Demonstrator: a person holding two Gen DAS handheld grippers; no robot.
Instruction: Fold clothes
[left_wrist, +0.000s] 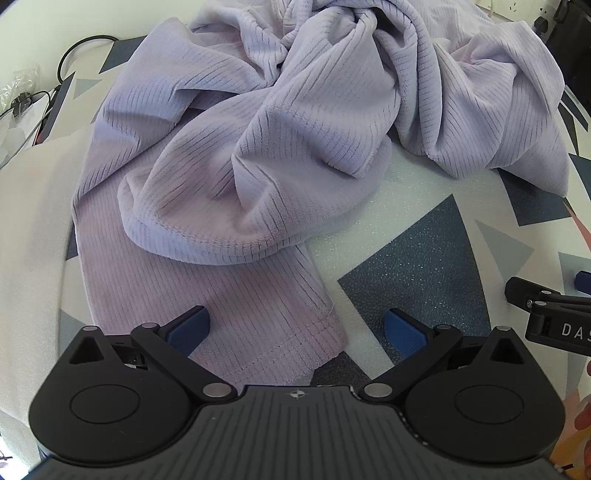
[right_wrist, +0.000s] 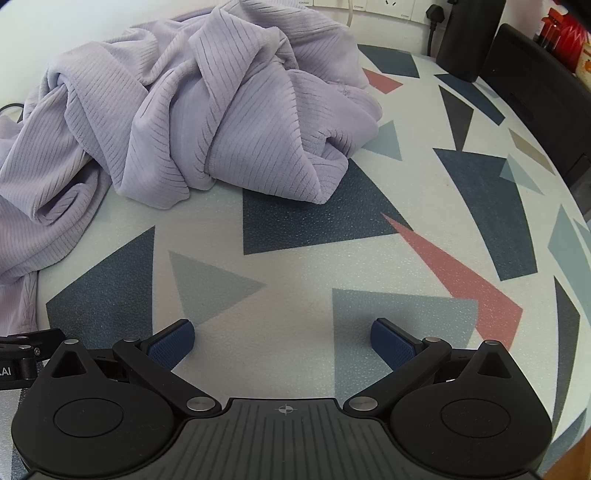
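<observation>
Still unfolded: lilac ribbed garment (left_wrist: 266, 147) heaped on the patterned tabletop (right_wrist: 295, 236), both grippers empty.

Lying crumpled toward the far edge and far-left part of the tabletop, with one flat hemmed panel reaching down to the near edge. Left gripper (left_wrist: 297, 332) spread wide, gripping nothing, blue fingertips (left_wrist: 192, 328) straddling that hemmed corner, left pad over the cloth, right pad over bare tabletop. Right gripper (right_wrist: 282, 341) likewise wide open and empty, hovering over bare tabletop near the near edge, well apart from the heap. Beside each other, grippers close together. Past the far edge: black cable (left_wrist: 74, 51), wall sockets (right_wrist: 391, 7).
</observation>
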